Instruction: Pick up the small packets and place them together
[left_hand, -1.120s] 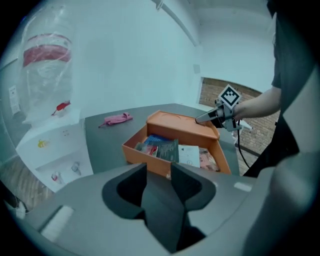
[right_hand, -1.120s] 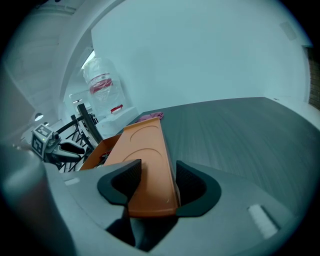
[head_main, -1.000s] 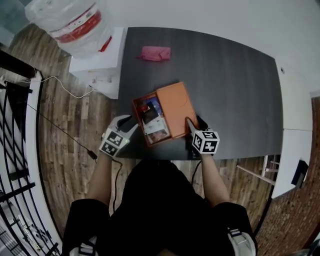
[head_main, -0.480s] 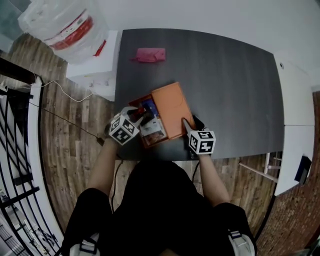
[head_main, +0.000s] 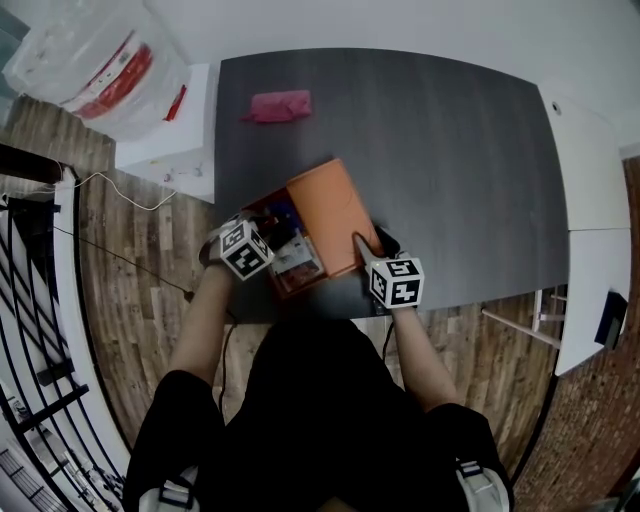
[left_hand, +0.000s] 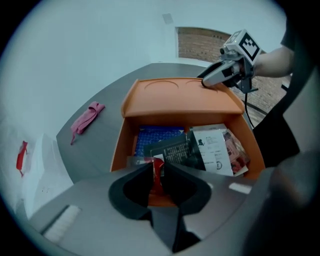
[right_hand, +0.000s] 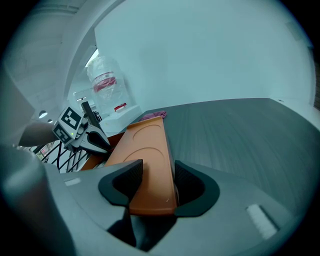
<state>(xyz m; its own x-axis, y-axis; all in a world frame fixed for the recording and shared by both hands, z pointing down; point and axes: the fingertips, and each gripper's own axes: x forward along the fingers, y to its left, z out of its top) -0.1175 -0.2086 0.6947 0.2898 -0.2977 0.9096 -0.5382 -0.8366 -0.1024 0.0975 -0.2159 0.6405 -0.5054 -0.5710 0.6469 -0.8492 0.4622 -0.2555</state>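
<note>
Left hand-held gripper (left_hand: 158, 181) moved into one box (left_hand: 119, 145), jaws closing on one packet (left_hand: 157, 167)

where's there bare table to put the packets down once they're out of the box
Widest bare stretch: the dark table right of the orange box, out to its right edge. Also bare: the strip between the box and the pink cloth, and the far edge right of the cloth. Crowded: inside the box, full of packets.
</note>
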